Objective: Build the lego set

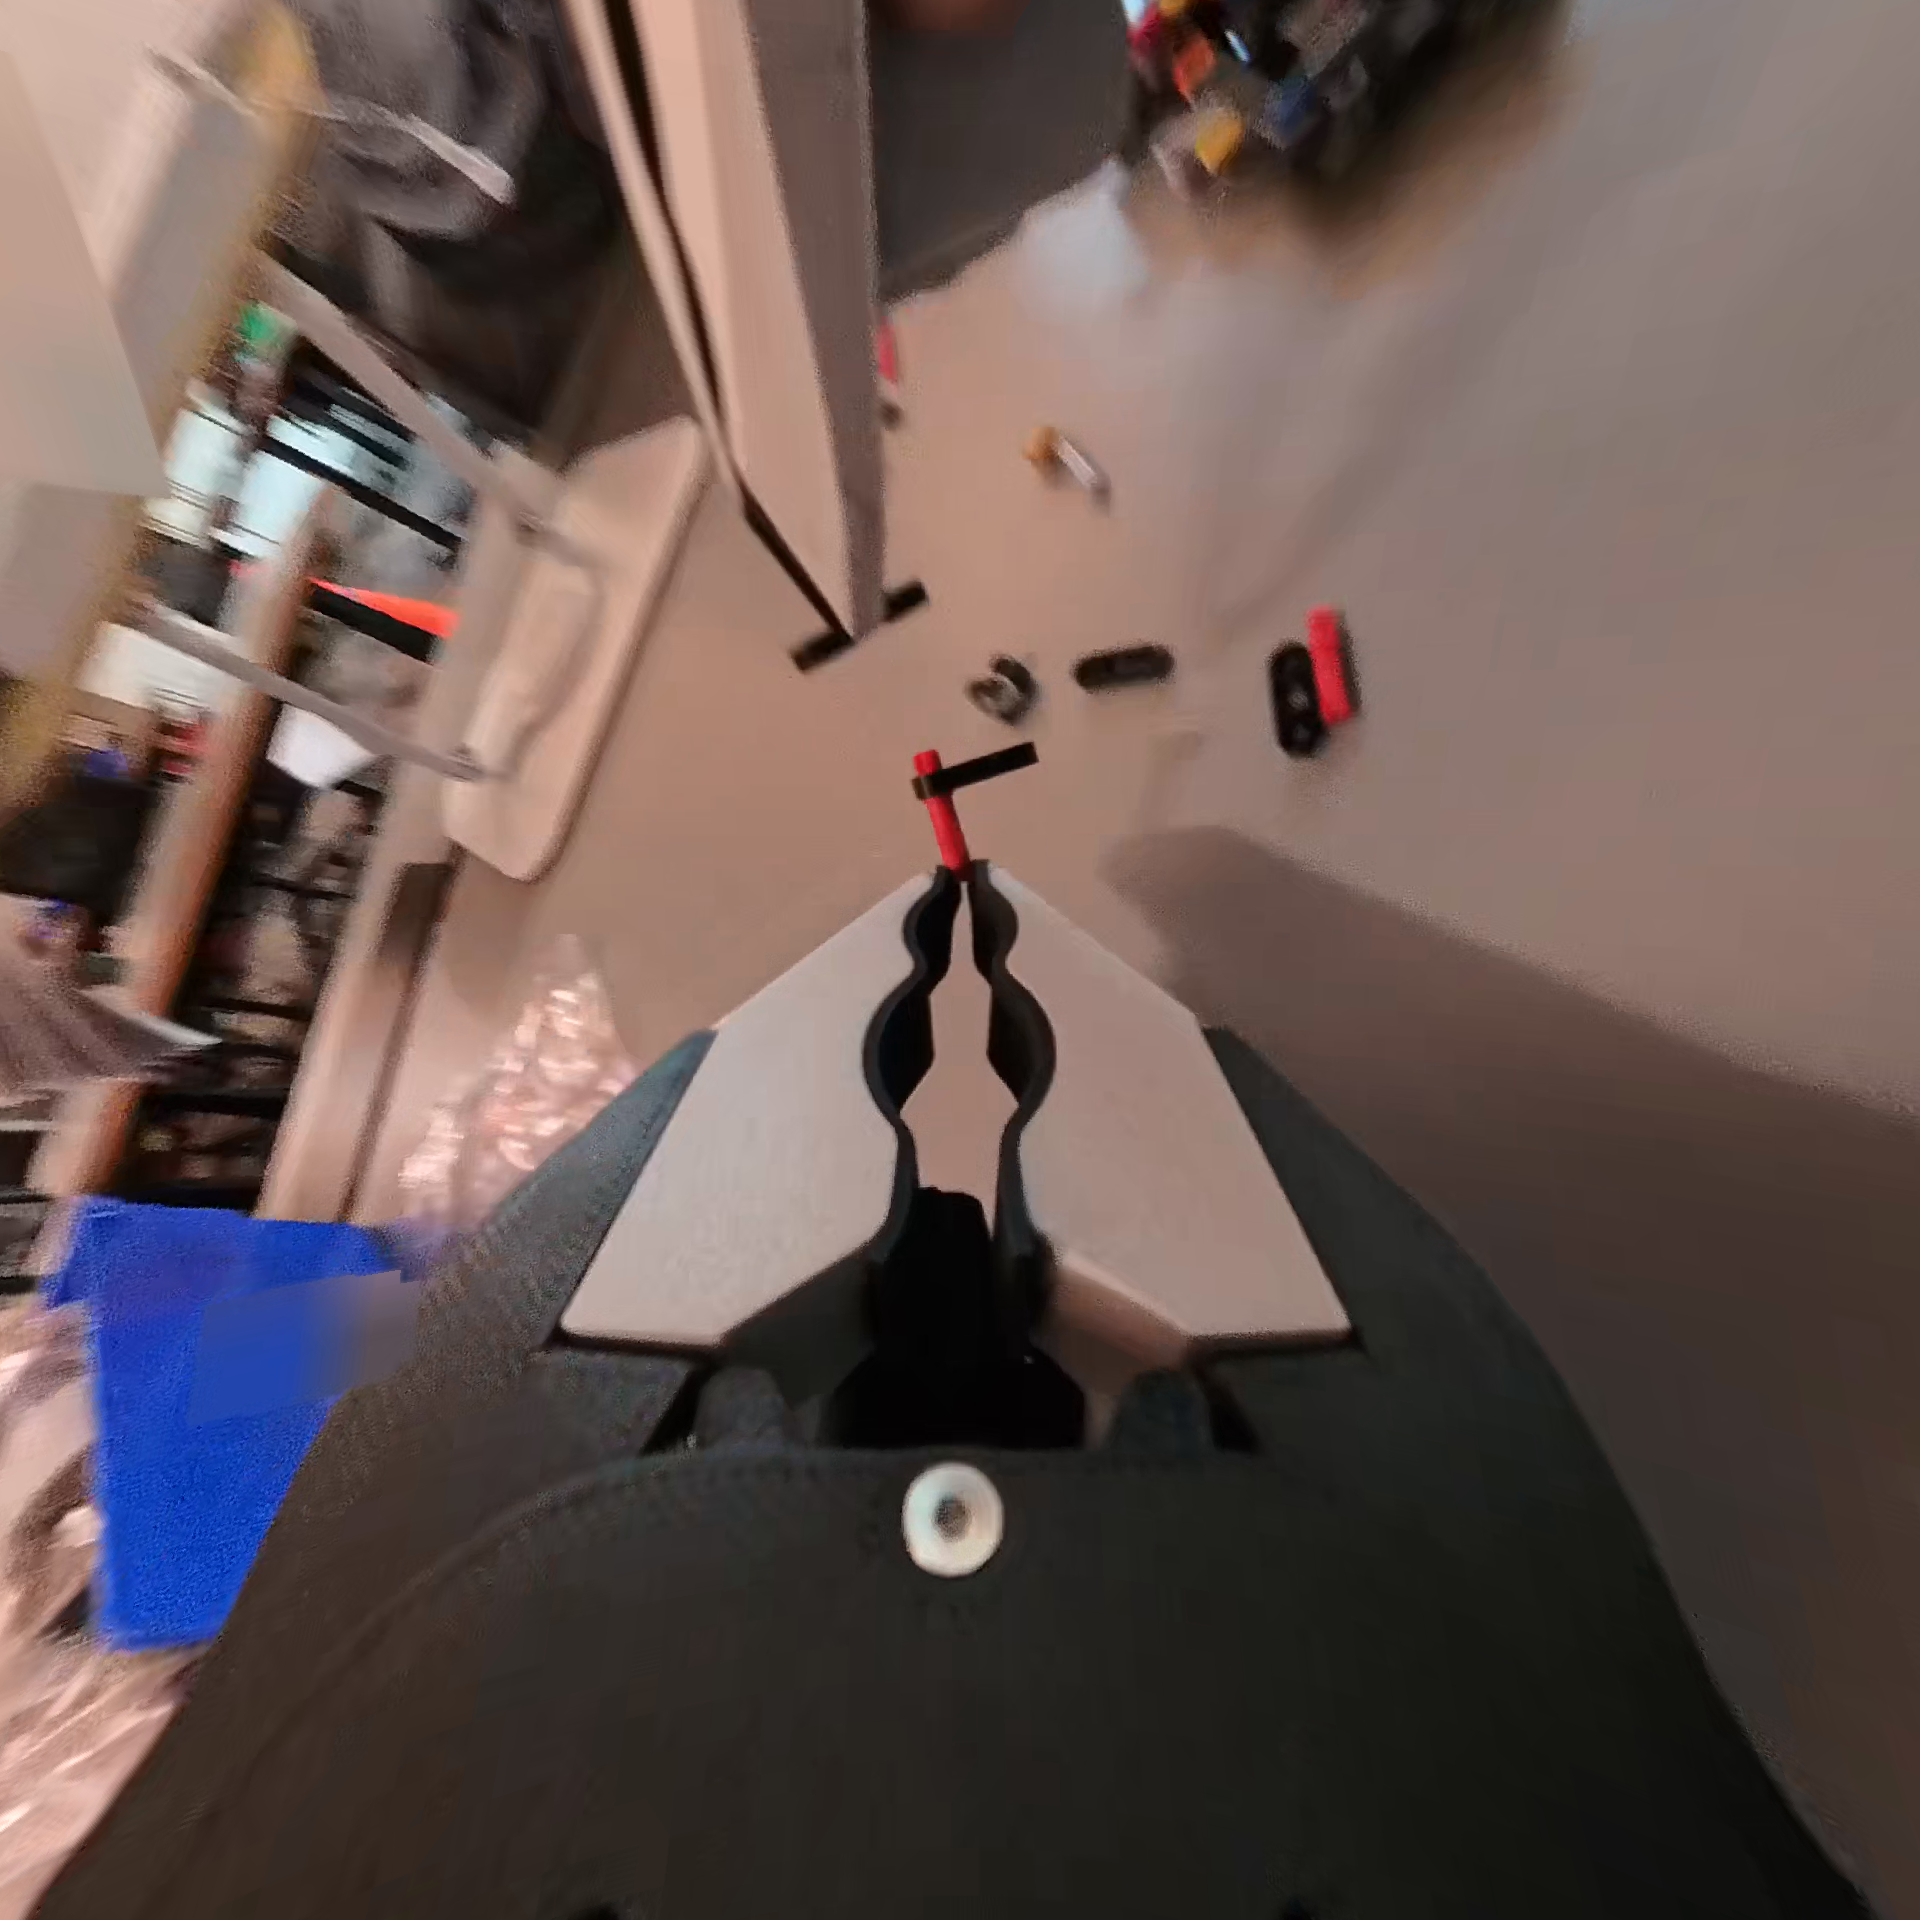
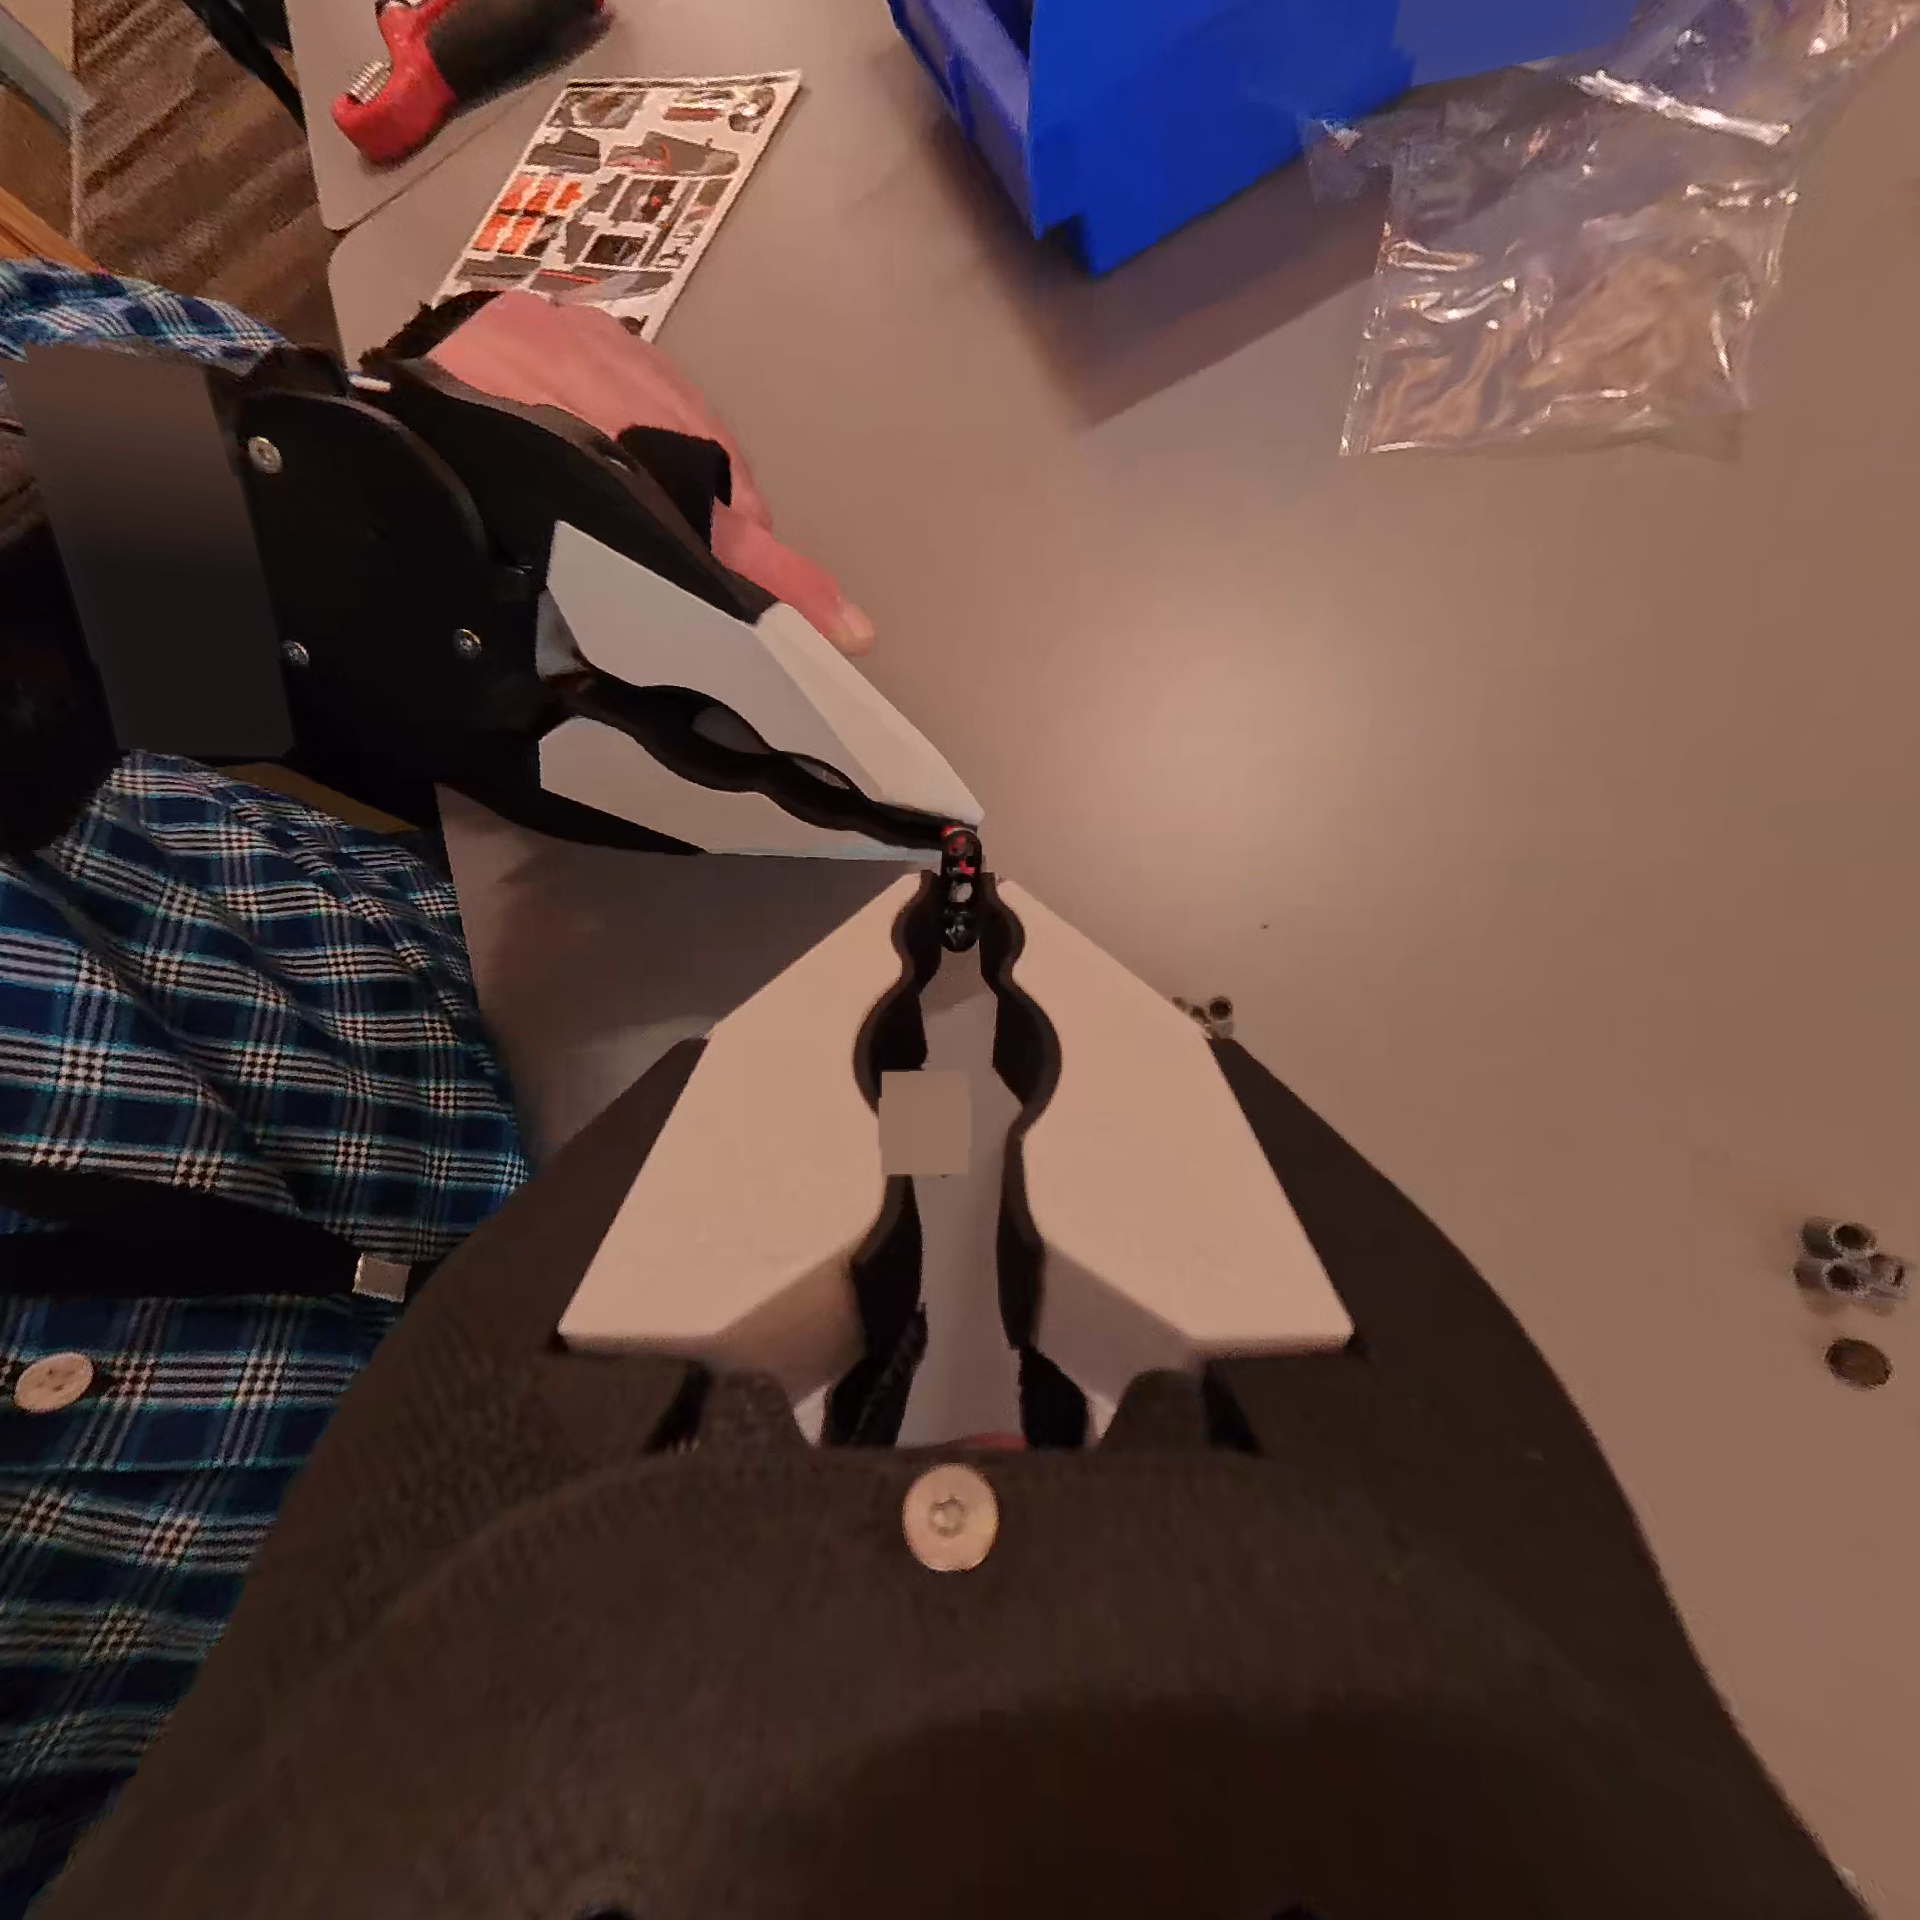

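Hold both tools steady and square up the parts before you press, since the joint is tiny and the left wrist view is blurred with motion. Your left gripper has its jaws pinched together on the base of a red axle, which carries a black beam crosswise near its tip. Your right gripper is nearly closed on that black beam at centre frame, meeting the left gripper tip to tip. Keep the pressure along the axle, not sideways. Farther off, loose pieces lie on the grey table, with a sticker sheet, blue bin and plastic bag toward the top.
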